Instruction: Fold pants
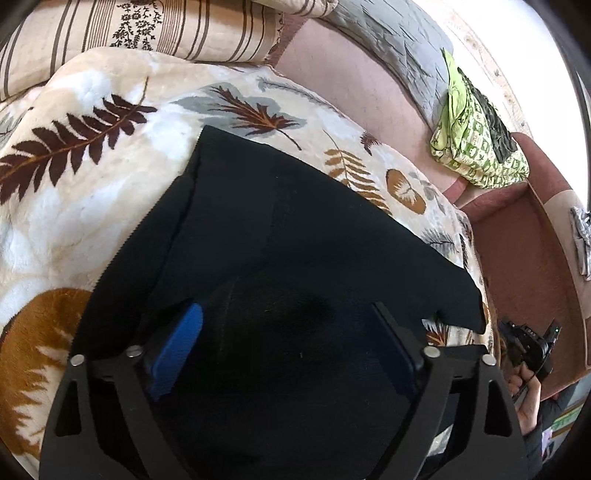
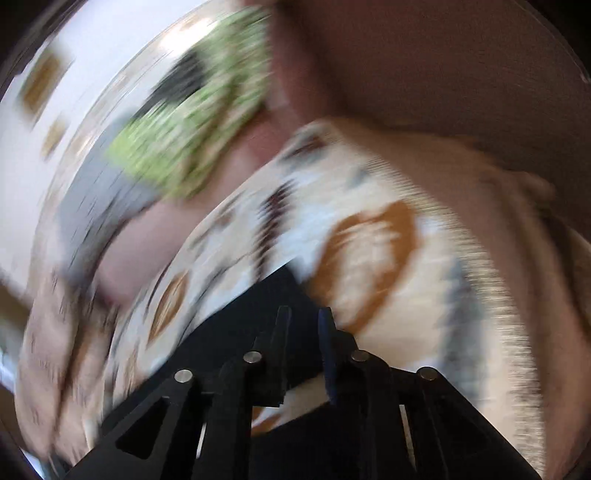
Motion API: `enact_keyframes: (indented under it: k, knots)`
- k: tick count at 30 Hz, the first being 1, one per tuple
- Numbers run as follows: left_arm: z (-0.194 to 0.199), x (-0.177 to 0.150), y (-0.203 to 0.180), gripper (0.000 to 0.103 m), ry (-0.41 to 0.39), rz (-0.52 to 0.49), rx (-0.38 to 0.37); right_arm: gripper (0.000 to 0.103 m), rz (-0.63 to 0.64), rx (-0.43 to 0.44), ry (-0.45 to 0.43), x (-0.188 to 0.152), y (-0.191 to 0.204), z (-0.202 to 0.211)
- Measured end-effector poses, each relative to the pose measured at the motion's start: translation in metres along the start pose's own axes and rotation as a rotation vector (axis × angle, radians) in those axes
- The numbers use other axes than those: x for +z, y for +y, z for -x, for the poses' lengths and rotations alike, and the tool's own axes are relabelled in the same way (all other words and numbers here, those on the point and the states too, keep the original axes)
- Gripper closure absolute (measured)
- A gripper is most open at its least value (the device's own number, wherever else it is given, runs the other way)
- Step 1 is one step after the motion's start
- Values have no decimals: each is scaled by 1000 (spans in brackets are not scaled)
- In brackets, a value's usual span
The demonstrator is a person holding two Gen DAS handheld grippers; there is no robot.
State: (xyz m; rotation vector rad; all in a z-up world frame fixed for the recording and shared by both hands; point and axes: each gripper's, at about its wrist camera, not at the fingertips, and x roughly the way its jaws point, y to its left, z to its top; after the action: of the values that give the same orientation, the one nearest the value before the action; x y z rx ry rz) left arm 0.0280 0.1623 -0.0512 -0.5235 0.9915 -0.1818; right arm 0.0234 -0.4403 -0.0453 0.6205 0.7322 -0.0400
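The left gripper [image 1: 288,321] hangs low over the pants [image 1: 280,229], its fingers spread wide with nothing between them but the dark cloth below. Whether the tips touch the cloth cannot be told. The pants lie flat on a leaf-print blanket [image 1: 92,192], reaching ahead of this gripper to a straight edge, with one corner off to its right. Beyond that edge the blanket runs on to a striped pillow [image 1: 166,33] at the far left and a pink sofa [image 1: 351,85] ahead. Far to the right, a green patterned bundle [image 1: 476,147] sits on the sofa.

The right wrist view is badly blurred. The right gripper [image 2: 304,321] has its fingers drawn near each other with a narrow gap showing; whether they pinch cloth cannot be told. The pants [image 2: 266,310] lie under and left of it, blanket [image 2: 369,240] ahead, green bundle [image 2: 199,136] farther off to the left.
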Motion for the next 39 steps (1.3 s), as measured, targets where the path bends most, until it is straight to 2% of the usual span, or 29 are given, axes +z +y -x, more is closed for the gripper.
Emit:
enact_keyframes:
  k: [2,4,7,9,11,12,13,15,16,19,22,25,28,31,35,39]
  knots:
    - [-1,0,0,3,-6,8,-15,86,22,-27,80,-8,3,-25]
    - [-1,0,1,0,-7,14,-33,90,-38,-81,140,-16,-9,-44]
    - [-2,-1,0,0,-18,16,-33,90,-72,-36,112,-18,-19,-43]
    - [-3,-1,2,0,-37,39,-47,89,-2,-70,106,-21,-11,-43]
    - [-2,0,7,0,-53,74,-77,85,71,-101,99,-25,0,-42]
    - [-1,2,12,0,-60,105,-108,72,92,-92,102,-26,3,-41]
    - [0,3,16,0,-66,128,-134,53,108,-72,108,-29,10,-42]
    - [4,3,27,0,-85,182,-199,29,144,-54,119,-33,23,-43]
    - [4,4,28,0,-72,182,-212,21,166,-69,127,-35,29,-45]
    - [1,10,20,0,-3,131,-192,20,186,-102,123,-37,34,-46]
    - [7,18,12,0,39,106,-146,20,120,-46,113,-35,24,-42]
    - [31,45,0,0,-40,16,-120,20,68,-5,105,-33,15,-40]
    - [38,80,-2,0,-106,-65,-53,20,120,-38,115,-34,22,-41]
    - [19,117,6,0,-65,-164,10,20,177,-83,126,-36,31,-44]
    - [1,127,12,0,-43,-273,75,20,183,-88,129,-37,30,-45]
    - [-21,123,3,0,21,-425,22,20,193,-94,125,-38,32,-45]
